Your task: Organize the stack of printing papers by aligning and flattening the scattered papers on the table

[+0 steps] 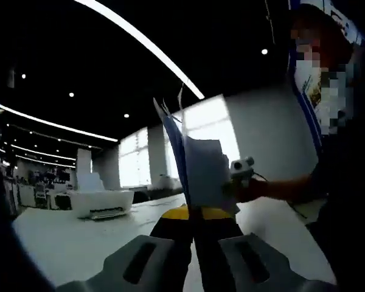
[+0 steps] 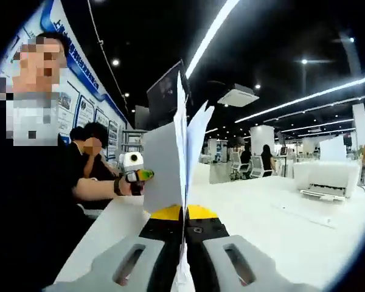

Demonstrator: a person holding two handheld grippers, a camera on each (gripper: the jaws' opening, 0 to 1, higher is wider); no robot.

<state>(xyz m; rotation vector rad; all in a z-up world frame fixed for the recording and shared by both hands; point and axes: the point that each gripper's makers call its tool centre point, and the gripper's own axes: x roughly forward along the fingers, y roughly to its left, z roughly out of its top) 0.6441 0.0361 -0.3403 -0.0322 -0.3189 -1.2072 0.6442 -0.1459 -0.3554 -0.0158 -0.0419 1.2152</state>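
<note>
A stack of white printing papers (image 1: 198,167) stands upright on edge above the white table (image 1: 67,243), its top sheets fanning apart. My left gripper (image 1: 195,213), with yellow-tipped jaws, is shut on the near edge of the stack. At the far edge of the papers, the right gripper (image 1: 240,173) shows with a person's hand behind it. In the right gripper view the same papers (image 2: 173,161) rise edge-on from my right gripper (image 2: 184,213), which is shut on them. The left gripper (image 2: 134,170) holds their far side.
A white printer (image 1: 100,204) sits on the table at the left of the left gripper view, and the printer (image 2: 325,176) appears again at the right of the right gripper view. The person (image 2: 30,182) holding the grippers is close beside the table (image 2: 280,231). Other people sit further back.
</note>
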